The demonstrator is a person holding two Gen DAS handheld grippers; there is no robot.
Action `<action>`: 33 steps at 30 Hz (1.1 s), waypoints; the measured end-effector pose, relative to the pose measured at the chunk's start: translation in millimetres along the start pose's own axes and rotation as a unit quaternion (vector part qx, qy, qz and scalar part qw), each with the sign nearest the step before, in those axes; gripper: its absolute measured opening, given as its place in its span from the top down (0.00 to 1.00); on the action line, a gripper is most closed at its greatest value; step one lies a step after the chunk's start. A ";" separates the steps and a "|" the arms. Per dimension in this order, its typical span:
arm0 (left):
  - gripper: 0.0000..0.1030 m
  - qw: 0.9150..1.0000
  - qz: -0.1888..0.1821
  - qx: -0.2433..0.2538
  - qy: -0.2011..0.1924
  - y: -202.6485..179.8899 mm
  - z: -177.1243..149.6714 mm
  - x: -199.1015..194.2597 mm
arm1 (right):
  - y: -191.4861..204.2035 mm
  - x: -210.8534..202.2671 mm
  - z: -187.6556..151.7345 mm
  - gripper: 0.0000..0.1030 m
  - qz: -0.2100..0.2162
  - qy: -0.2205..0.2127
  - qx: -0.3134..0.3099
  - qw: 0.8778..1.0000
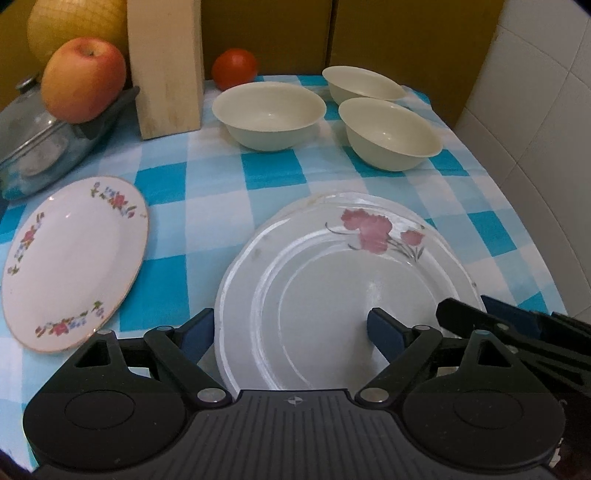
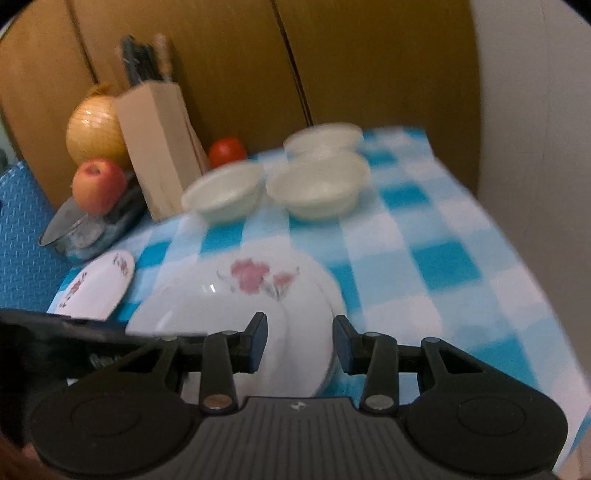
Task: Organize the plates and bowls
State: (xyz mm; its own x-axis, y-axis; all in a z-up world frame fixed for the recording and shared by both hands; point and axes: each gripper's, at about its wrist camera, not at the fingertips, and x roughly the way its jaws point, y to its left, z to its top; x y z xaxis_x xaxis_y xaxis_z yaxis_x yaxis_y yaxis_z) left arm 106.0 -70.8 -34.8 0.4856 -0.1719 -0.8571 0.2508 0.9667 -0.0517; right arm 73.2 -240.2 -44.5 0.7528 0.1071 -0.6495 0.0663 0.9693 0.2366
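Note:
A stack of white round plates with a pink flower [image 1: 332, 280] lies on the checked cloth; it also shows in the right wrist view [image 2: 236, 306]. My left gripper [image 1: 291, 328] is open, its fingers straddling the stack's near left rim. My right gripper [image 2: 300, 341] is open over the stack's near right rim; it shows in the left wrist view [image 1: 517, 325]. An oval floral plate [image 1: 74, 258] lies to the left, also seen in the right wrist view [image 2: 96, 291]. Three cream bowls [image 1: 269, 114] [image 1: 389, 133] [image 1: 364, 84] stand at the back.
A wooden knife block [image 1: 166, 66], an apple [image 1: 83, 79] on a glass-lidded pot [image 1: 40, 144], a tomato [image 1: 234, 68] and a yellow melon [image 1: 75, 26] stand at the back left. A tiled wall [image 1: 535, 110] borders the table's right edge.

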 end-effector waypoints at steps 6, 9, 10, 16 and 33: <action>0.14 1.000 0.014 0.020 -0.006 -5.6 1.2 0.5 | 8.6 -2.6 6.5 0.63 -0.011 -0.031 -0.026 0.999; 0.13 0.999 0.030 0.018 -0.013 -1.5 1.7 -1.0 | 11.8 -1.5 8.9 0.63 0.001 -0.029 -0.018 0.999; 0.13 0.999 0.034 0.015 -0.015 0.4 1.9 -1.5 | 14.4 -1.6 9.8 0.63 0.006 -0.030 -0.017 0.999; 0.12 0.998 0.057 0.009 -0.028 12.9 2.3 -7.2 | 41.6 3.1 14.6 0.63 0.043 -0.029 -0.033 0.998; 0.09 0.985 0.145 -0.077 -0.056 100.1 -2.6 -35.3 | 132.6 45.7 28.3 0.63 0.120 -0.018 -0.097 0.988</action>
State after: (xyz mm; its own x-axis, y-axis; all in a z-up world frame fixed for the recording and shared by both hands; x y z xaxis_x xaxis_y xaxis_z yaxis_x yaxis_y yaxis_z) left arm 111.9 32.6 -11.1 0.6093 0.1052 -0.7859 -0.0383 0.9939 0.1033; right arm 134.9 -113.0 -22.3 0.7550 0.3347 -0.5639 -0.2411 0.9414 0.2360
